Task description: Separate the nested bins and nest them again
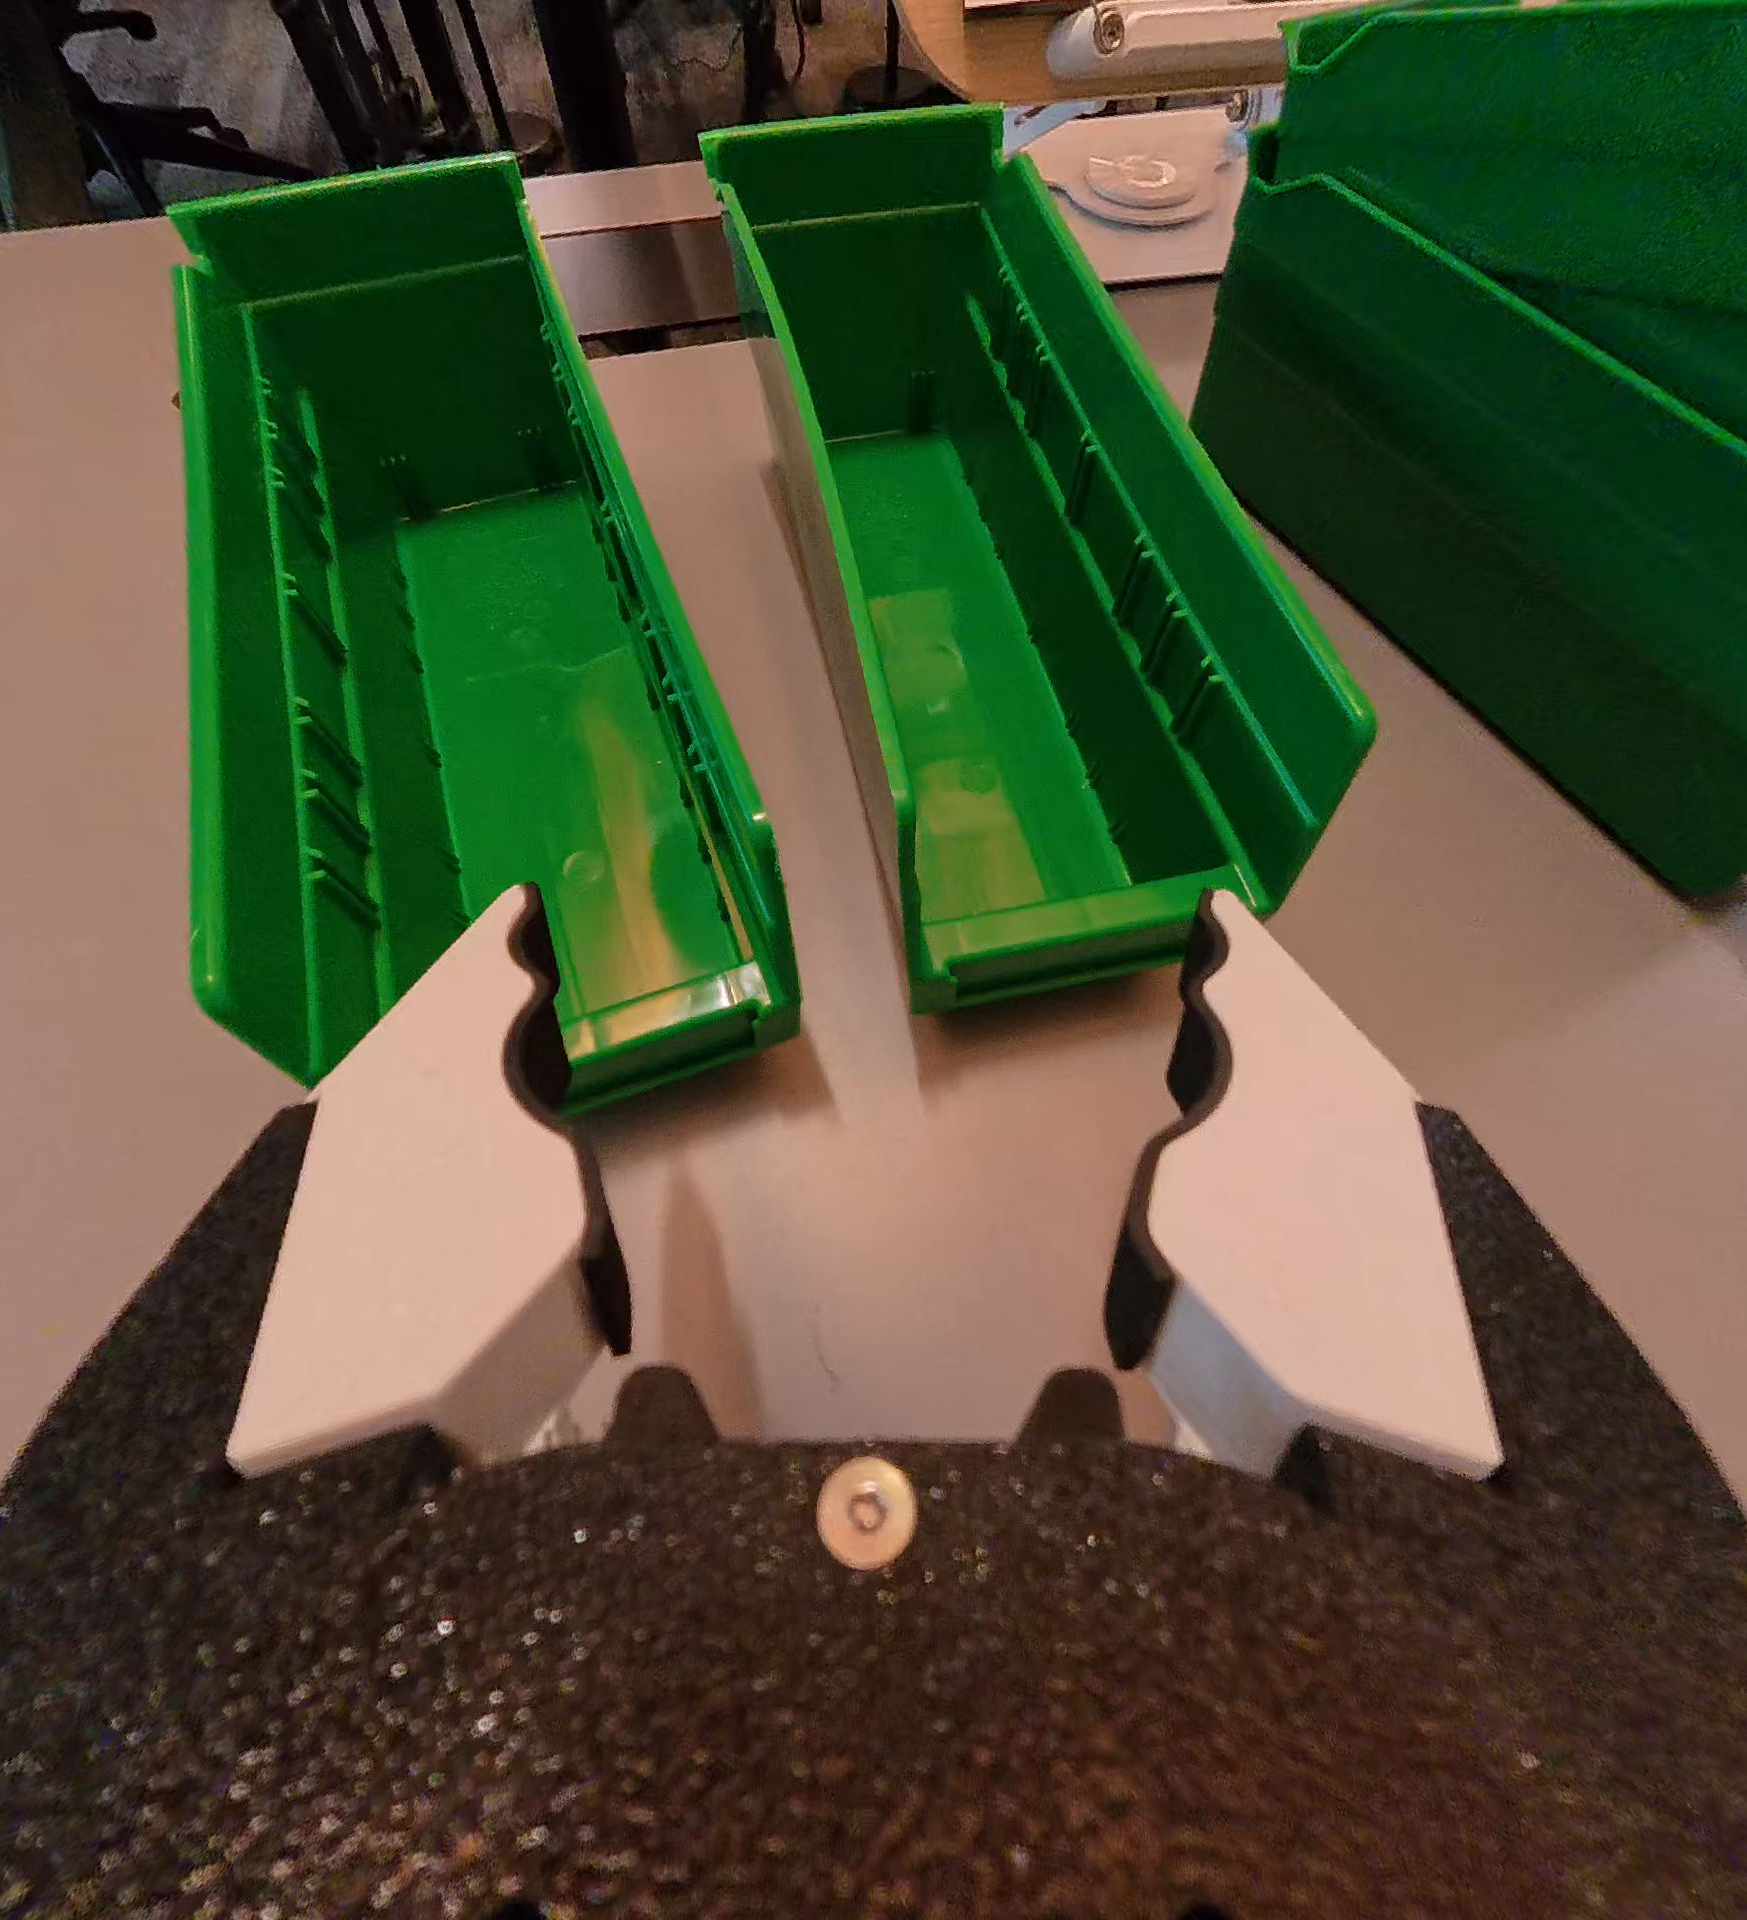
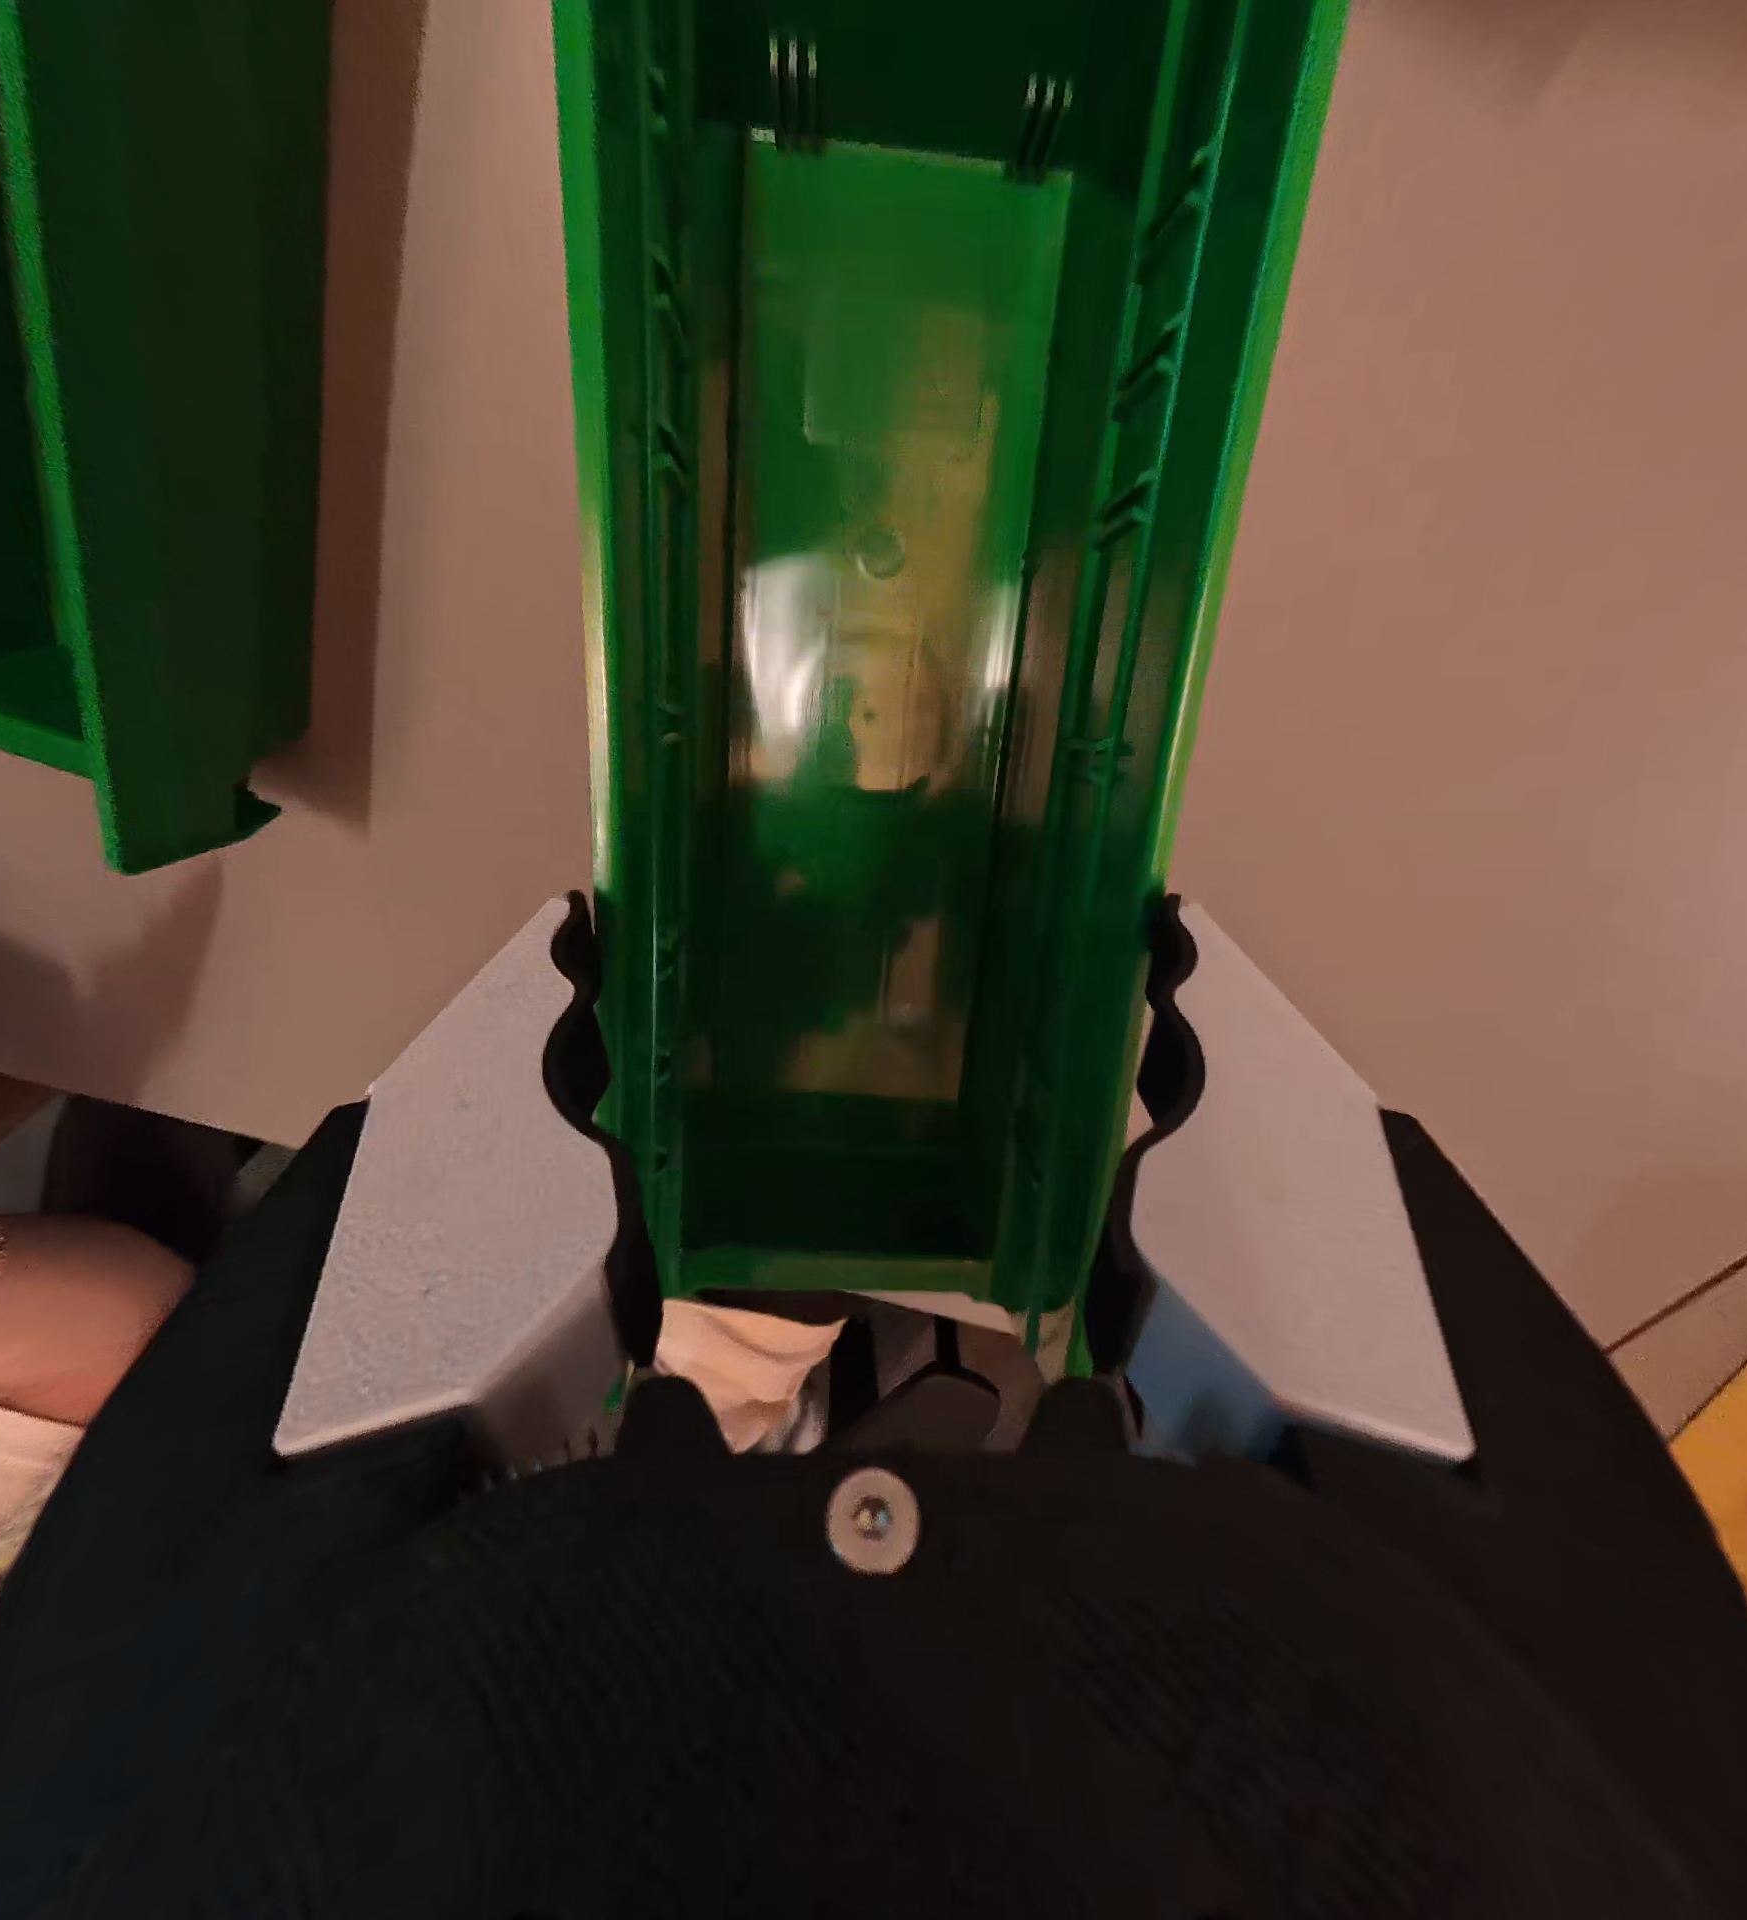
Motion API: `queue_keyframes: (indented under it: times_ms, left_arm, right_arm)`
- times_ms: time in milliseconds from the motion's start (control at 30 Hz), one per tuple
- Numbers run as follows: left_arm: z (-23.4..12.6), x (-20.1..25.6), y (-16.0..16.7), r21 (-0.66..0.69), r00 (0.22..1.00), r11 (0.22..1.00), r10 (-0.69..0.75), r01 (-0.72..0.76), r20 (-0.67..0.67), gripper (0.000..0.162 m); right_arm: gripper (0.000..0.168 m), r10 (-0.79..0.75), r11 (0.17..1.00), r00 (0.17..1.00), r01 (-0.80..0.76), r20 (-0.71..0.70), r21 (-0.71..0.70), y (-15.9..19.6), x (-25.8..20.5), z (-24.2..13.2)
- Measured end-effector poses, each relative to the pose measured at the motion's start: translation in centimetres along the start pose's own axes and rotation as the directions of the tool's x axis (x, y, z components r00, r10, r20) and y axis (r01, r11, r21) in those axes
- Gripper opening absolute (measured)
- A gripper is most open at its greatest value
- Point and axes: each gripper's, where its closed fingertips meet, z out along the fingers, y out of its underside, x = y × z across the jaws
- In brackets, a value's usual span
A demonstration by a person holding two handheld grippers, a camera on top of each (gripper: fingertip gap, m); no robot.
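Currently: right gripper [image 2: 874,1049] straddles near end of narrow green bin [image 2: 879,520], black pads against both side walls — judged clamped on it. Bin runs away from gripper over desk [image 2: 1471,520]; lifted or resting, cannot tell. Left gripper [image 1: 864,1049] spread wide, empty, hovering near front desk edge. Ahead of it, two single bins [image 1: 453,644] [image 1: 1035,623] side by side, apart, on desk. Larger green bins [image 1: 1534,436] toward right desk edge. Judgement: separation done; re-nesting left.

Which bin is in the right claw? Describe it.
Over the beige table, dead centre, a long narrow green bin runs away from the right claw. Unlike the bin at upper left, its near end sits between the claw's pads.
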Motion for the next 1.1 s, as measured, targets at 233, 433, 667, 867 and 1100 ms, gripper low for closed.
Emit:
queue_keyframes:
  times_ms: [233,433,667,867,1100]
  left_arm:
    - [0.0,-0.2,0.0,0.003,1.000,1.000,-0.006,0.006,0.000,0.118]
    - [0.1,-0.2,0.1,-0.005,1.000,1.000,-0.006,0.006,-0.001,0.118]
    - [0.2,-0.2,0.2,-0.008,1.000,1.000,-0.002,0.002,0.003,0.118]
    - [0.3,-0.4,0.4,-0.016,1.000,1.000,-0.004,0.004,0.004,0.118]
    - [0.5,-0.8,0.8,-0.029,1.000,0.999,-0.016,0.017,0.005,0.118]
  right_arm:
    - [0.105,0.039,0.999,0.997,-0.041,0.061,0.022,-0.3,-0.1,2.2]
    - [0.119,0.032,0.988,0.993,-0.049,0.113,0.148,-2.4,-0.7,2.0]
    - [0.157,0.023,0.986,0.995,-0.006,-0.098,0.166,-3.2,1.8,3.1]
    - [0.158,0.037,0.991,0.995,-0.025,-0.090,0.131,-3.2,1.6,5.0]
    - [0.103,0.036,0.994,0.999,-0.037,0.016,0.099,-3.2,0.0,4.8]
